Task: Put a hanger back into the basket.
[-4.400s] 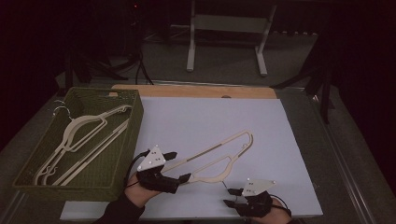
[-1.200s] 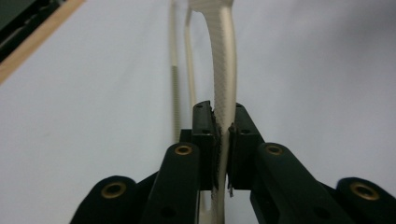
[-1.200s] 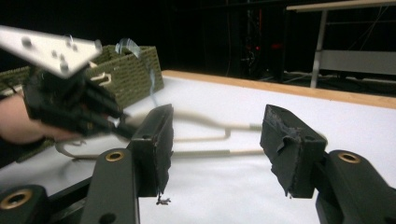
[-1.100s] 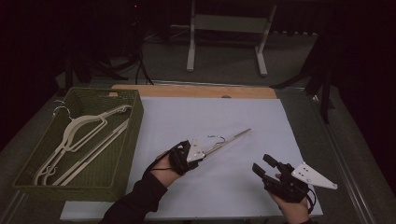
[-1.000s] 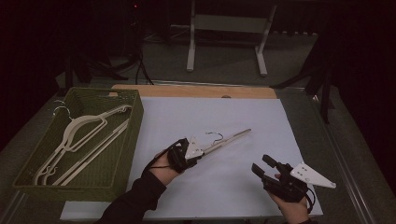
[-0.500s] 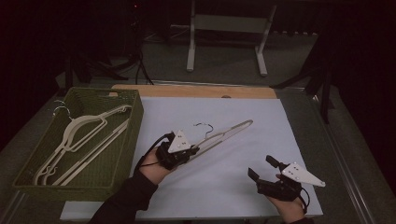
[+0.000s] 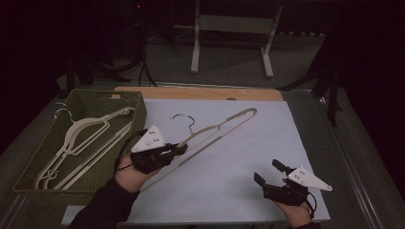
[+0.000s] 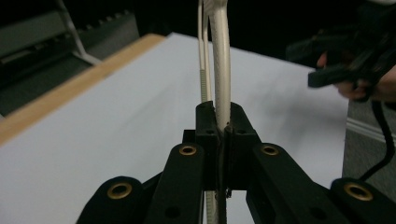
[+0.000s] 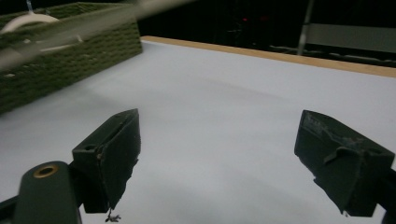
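A cream hanger (image 7: 224, 126) with a dark metal hook hangs tilted above the white sheet (image 7: 239, 181), its far end toward the back. My left gripper (image 7: 179, 149) is shut on the hanger's near arm. In the left gripper view the hanger (image 8: 220, 60) rises straight up from the pinched jaws of my left gripper (image 8: 223, 123). My right gripper (image 7: 267, 171) rests near the sheet's front right corner. Its jaws have just been opening and stand wide with nothing between them. The right gripper view shows bare sheet between the right gripper's (image 9: 219, 154) pads.
A green woven basket (image 7: 86, 98) at the left holds several more cream hangers (image 7: 81, 138). A wooden strip (image 7: 200, 93) borders the sheet's far edge. A metal stand (image 7: 229, 28) is on the floor beyond the table.
My left gripper has risen and drifted left toward the basket with the hanger, which now shows its hook. The right gripper has stayed in place, its jaws wider.
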{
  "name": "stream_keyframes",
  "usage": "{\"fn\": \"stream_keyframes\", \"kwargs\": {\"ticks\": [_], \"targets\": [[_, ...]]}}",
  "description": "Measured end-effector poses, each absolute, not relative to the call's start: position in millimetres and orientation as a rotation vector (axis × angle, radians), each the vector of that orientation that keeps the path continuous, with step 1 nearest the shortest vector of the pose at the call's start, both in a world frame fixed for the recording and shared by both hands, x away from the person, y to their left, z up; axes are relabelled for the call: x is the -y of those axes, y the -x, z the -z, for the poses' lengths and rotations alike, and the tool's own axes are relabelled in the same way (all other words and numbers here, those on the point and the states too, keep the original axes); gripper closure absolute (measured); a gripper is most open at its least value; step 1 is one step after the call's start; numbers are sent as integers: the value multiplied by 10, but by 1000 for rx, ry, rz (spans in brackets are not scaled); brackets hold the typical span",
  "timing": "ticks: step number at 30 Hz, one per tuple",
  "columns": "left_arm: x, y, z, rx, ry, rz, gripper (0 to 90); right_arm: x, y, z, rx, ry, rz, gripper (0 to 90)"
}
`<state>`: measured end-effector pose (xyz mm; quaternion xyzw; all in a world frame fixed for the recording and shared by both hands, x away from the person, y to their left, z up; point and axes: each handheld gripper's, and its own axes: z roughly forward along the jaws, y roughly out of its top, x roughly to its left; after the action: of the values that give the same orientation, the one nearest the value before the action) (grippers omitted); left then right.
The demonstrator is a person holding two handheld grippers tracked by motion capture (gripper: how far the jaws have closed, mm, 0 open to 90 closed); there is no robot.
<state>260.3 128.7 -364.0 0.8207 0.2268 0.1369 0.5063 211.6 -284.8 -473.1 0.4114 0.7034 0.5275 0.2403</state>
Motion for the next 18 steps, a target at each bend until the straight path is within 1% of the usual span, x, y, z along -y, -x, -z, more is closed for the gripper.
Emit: {"fn": "stream_keyframes", "kwargs": {"ticks": [1, 5, 6, 8, 12, 14, 18], "targets": [[-1400, -2557, 3548, -556, -1965, -341, 874, 2851, -2118, 4740, -1922, -1127, -1435, 144], [-1598, -2479, 3429, -571, -1952, -378, 873, 2869, -2138, 4779, -1913, -1137, -1403, 136], [-1598, -2479, 3429, -571, -1952, -378, 873, 2869, -2138, 4779, -1913, -1137, -1403, 136], [-1761, -2425, 3349, -588, -1941, -412, 873, 2884, -2141, 4795, -1908, -1155, -1399, 140], [-1905, -2397, 3285, -612, -1919, -443, 873, 2889, -2149, 4809, -1906, -1160, -1391, 140], [-2043, -2387, 3227, -641, -1893, -451, 872, 2887, -2151, 4811, -1908, -1158, -1393, 140], [-2259, -2385, 3138, -638, -1897, -493, 873, 2888, -2150, 4813, -1911, -1159, -1391, 140]]}}
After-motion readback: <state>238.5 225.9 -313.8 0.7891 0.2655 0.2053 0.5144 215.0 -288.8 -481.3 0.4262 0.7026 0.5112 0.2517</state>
